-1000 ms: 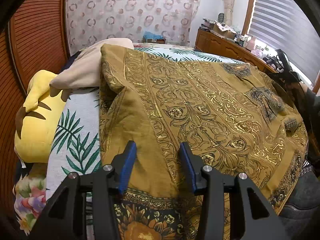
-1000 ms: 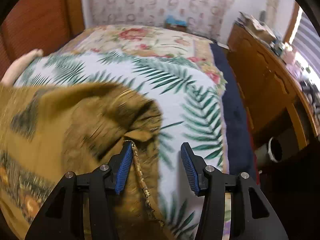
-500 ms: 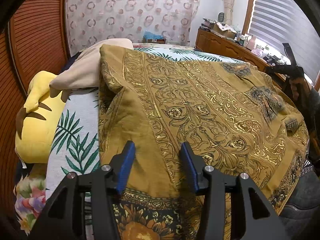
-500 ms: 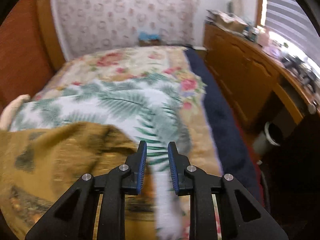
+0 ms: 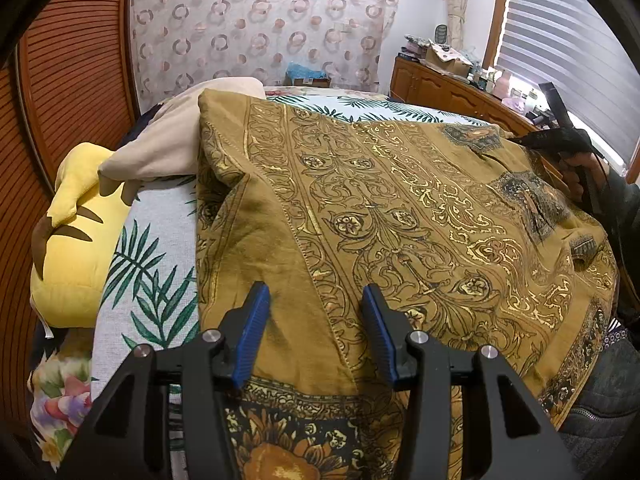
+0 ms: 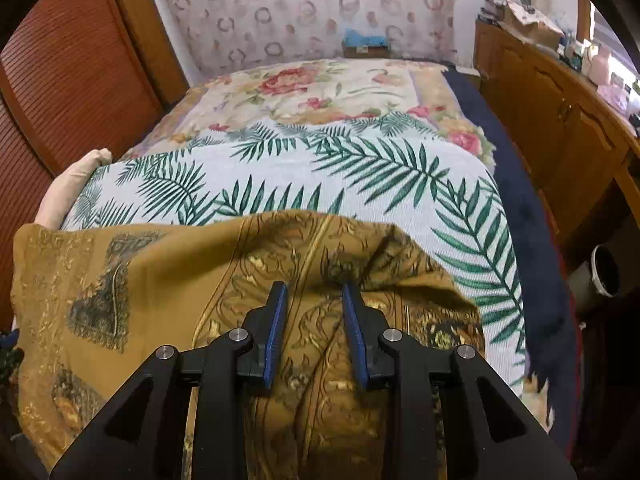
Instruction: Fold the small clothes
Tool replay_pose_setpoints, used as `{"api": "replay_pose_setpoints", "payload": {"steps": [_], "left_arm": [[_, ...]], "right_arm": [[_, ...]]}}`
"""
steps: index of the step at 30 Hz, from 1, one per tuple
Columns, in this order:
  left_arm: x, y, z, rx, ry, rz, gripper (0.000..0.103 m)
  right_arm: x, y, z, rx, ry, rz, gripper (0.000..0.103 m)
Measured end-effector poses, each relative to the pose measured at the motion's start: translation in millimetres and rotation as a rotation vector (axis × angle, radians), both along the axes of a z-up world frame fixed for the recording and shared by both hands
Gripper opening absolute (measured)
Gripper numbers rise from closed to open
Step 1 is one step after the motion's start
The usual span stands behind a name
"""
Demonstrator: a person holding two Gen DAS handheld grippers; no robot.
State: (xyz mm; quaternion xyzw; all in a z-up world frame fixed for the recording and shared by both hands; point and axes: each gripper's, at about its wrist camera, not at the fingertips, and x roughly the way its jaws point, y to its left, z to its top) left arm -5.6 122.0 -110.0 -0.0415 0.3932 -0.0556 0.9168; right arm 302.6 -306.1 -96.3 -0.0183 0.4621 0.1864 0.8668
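While my left wrist camera takes in nearly the whole mustard-gold patterned garment [image 5: 400,216] spread across the bed [image 5: 156,280], it also shows things my right view misses: a yellow plush toy [image 5: 76,248] at the bed's left edge, a beige pillow [image 5: 168,144] just beyond it touching the garment's far corner, and the right tongs [image 5: 556,140] seen from outside, gripped in a hand over the cloth's far right side. From the right wrist camera I get instead the open stretch of palm-leaf sheet [image 6: 320,172] beyond the garment's edge, the floral blanket [image 6: 312,88] farther back, and the wooden cabinet [image 6: 560,120] along the right.

My left tongs [image 5: 316,332] stand wide apart above the garment's near hem, holding nothing. My right tongs [image 6: 314,332] are partly apart, narrower than the left, hovering over a raised fold of the garment [image 6: 160,288]; I cannot tell whether the pads [image 6: 276,332] touch the cloth.
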Motion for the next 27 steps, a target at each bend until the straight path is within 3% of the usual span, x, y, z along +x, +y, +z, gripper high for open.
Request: {"api": "replay_pose_setpoints", "payload": {"steps": [1, 2, 7, 11, 13, 17, 19, 21, 23, 27], "left_arm": [[0, 1, 0, 0.000, 0.001, -0.001, 0.047], [0, 1, 0, -0.002, 0.000, 0.000, 0.047], [-1, 2, 2, -0.018, 0.001, -0.006, 0.047], [-8, 4, 14, -0.047, -0.032, -0.001, 0.047], [-12, 4, 23, -0.044, -0.058, -0.001, 0.047], [-13, 3, 32, -0.020, -0.074, 0.001, 0.047], [-15, 0, 34, -0.025, -0.077, -0.007, 0.047], [-16, -4, 35, -0.023, -0.075, -0.014, 0.047], [-16, -7, 35, -0.023, -0.071, -0.022, 0.047], [-14, -11, 32, -0.026, -0.062, -0.026, 0.047]], "right_arm": [[1, 0, 0, 0.006, -0.002, 0.001, 0.017], [2, 0, 0, 0.024, 0.003, 0.010, 0.002], [-9, -1, 16, 0.028, -0.064, 0.033, 0.000], [-16, -24, 51, 0.003, -0.203, -0.085, 0.000], [-13, -36, 58, 0.001, -0.203, -0.123, 0.000], [-14, -36, 53, 0.008, -0.180, -0.091, 0.000], [-17, -30, 45, 0.010, -0.148, -0.073, 0.010], [-24, -20, 36, 0.018, -0.121, -0.033, 0.038], [-32, -12, 28, 0.019, -0.099, -0.005, 0.051], [-49, -2, 9, 0.003, -0.033, 0.022, 0.051]]}}
